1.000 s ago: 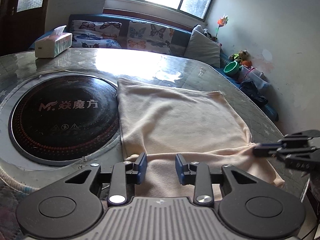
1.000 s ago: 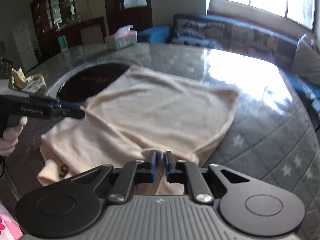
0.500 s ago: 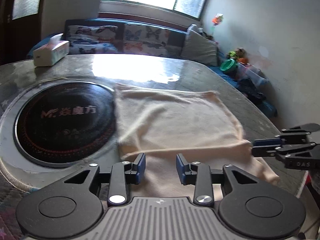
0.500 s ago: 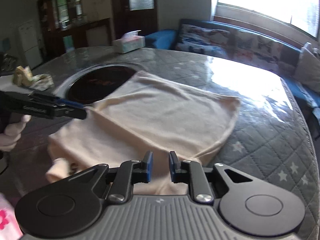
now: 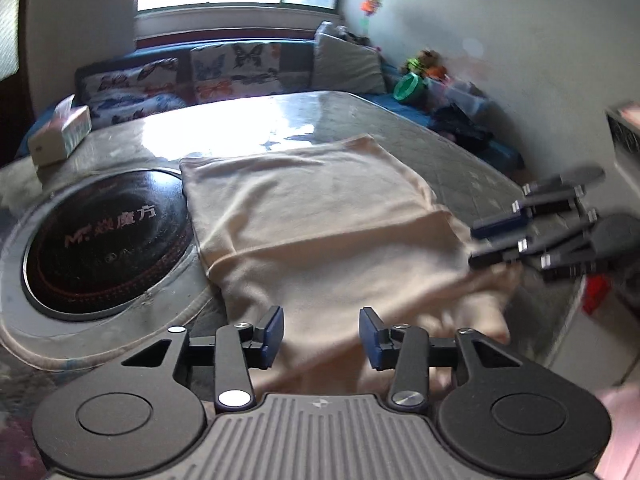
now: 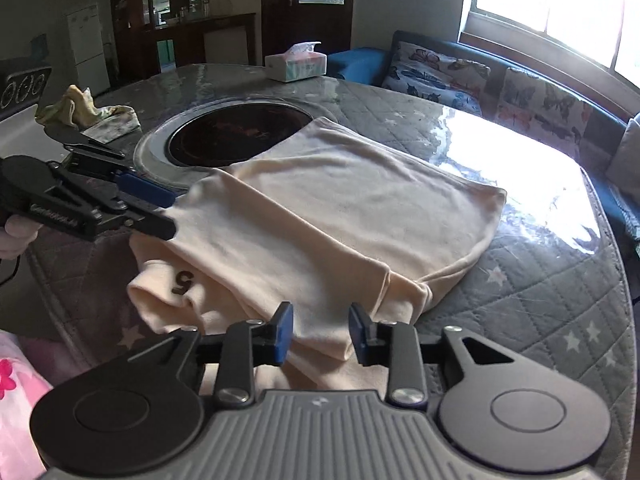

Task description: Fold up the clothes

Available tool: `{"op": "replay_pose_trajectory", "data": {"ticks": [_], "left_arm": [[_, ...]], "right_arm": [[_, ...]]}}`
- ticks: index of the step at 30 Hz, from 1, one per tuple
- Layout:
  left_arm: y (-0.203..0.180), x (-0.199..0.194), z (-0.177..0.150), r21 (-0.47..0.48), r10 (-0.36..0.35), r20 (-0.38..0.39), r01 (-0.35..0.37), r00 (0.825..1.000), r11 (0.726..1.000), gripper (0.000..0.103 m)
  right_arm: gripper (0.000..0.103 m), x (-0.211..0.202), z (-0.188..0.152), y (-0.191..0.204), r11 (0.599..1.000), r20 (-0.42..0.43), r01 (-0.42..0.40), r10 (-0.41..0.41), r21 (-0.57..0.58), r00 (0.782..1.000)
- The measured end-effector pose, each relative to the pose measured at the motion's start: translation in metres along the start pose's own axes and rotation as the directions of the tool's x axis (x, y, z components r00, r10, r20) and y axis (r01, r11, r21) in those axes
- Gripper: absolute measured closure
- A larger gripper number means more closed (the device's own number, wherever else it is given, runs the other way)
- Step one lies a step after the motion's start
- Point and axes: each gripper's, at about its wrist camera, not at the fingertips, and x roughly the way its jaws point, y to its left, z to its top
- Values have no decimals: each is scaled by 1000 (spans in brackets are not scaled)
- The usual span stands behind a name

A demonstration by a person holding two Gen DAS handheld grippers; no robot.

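Observation:
A cream shirt [image 5: 320, 232] lies partly folded on the quilted table; it also shows in the right wrist view [image 6: 340, 216], with a dark number print near its front edge. My left gripper [image 5: 321, 337] is open and empty, its jaws wide apart just above the shirt's near edge. It shows from the side in the right wrist view [image 6: 160, 212], at the shirt's left corner. My right gripper [image 6: 320, 334] is open and empty over the folded near edge. It shows in the left wrist view [image 5: 486, 242] at the shirt's right corner.
A round black cooktop [image 5: 100, 232] is set into the table [image 6: 540, 300] left of the shirt. A tissue box [image 6: 295, 62] stands at the far side. A crumpled cloth [image 6: 86, 114] lies at the left. A sofa with butterfly cushions [image 5: 224, 76] runs behind.
My right gripper has opened and let go of the shirt's edge. Both grippers have drawn back and risen a little; the left stayed open. The shirt lies still.

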Motion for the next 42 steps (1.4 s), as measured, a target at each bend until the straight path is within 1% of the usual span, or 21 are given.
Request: {"op": "replay_pose_trajectory", "data": {"ticks": [2, 4, 6, 9, 12, 13, 14, 16, 19, 20, 21, 23, 25, 29, 32, 35, 37, 38, 39, 40, 42], "left_arm": [[-6, -9, -9, 65, -4, -11, 4, 1000, 998, 49], [-13, -15, -18, 135, -5, -22, 8, 1000, 991, 48], [-24, -15, -24, 218, 4, -10, -2, 1000, 976, 48], [-40, -14, -31, 344, 17, 24, -25, 1000, 939, 48], [-56, -11, -38, 457, 21, 58, -45, 998, 888, 49], [-59, -9, -39, 473, 12, 66, -42, 998, 880, 50], [-61, -6, -40, 479, 4, 72, -38, 997, 877, 56], [-62, -1, -39, 473, -13, 76, -25, 997, 881, 66], [-60, 1, -36, 457, -34, 90, -11, 995, 889, 85], [-59, 0, -34, 450, -39, 100, -10, 994, 893, 88], [-58, -1, -30, 442, -42, 111, -11, 993, 897, 91], [-52, -4, -20, 410, -46, 130, -12, 990, 912, 94], [-44, -3, -8, 359, -55, 142, 1, 988, 933, 95], [-30, 4, 14, 277, -79, 154, 34, 985, 960, 95], [-22, 13, 25, 244, -91, 144, 54, 985, 968, 95], [-15, 18, 28, 225, -99, 131, 68, 986, 972, 95], [-13, 18, 26, 220, -103, 123, 74, 987, 973, 95], [-12, 18, 24, 220, -104, 120, 75, 987, 973, 95], [-12, 17, 22, 220, -104, 116, 77, 988, 973, 95], [-11, 17, 20, 219, -105, 113, 78, 988, 973, 93], [-10, 16, 16, 221, -105, 106, 79, 989, 972, 90]], "right_arm": [[70, -4, -3, 1, 1000, -6, 1, -1, -9, 1000], [66, -8, -6, 3, 1000, -13, 3, -4, -20, 1000], [65, -10, -11, 4, 999, -24, 6, -6, -33, 1000], [65, -13, -15, 6, 999, -36, 6, -7, -52, 999], [64, -15, -19, 7, 997, -46, 12, -15, -73, 999], [64, -16, -20, 8, 996, -48, 15, -19, -84, 999], [63, -17, -22, 10, 995, -49, 20, -25, -96, 998], [54, -19, -25, 12, 992, -51, 30, -37, -122, 998], [51, -21, -29, 17, 986, -51, 38, -47, -163, 998], [50, -22, -30, 18, 983, -47, 38, -47, -179, 998], [47, -24, -31, 20, 980, -41, 37, -45, -194, 998], [40, -26, -32, 24, 973, -30, 27, -34, -228, 999], [33, -26, -34, 31, 959, -7, 24, -27, -284, 1000], [33, -16, -36, 44, 932, 30, 15, -4, -363, 1000], [36, -3, -34, 49, 922, 62, 33, -10, -385, 998], [45, 10, -26, 42, 934, 75, 32, -5, -356, 997], [55, 18, -20, 37, 942, 81, 29, -2, -334, 997], [58, 22, -18, 34, 946, 73, 17, 7, -324, 997], [64, 25, -15, 30, 950, 56, -6, 25, -314, 998], [72, 27, -13, 27, 953, 40, -35, 49, -302, 998], [80, 27, -8, 23, 957, 19, -79, 88, -278, 996]]}}
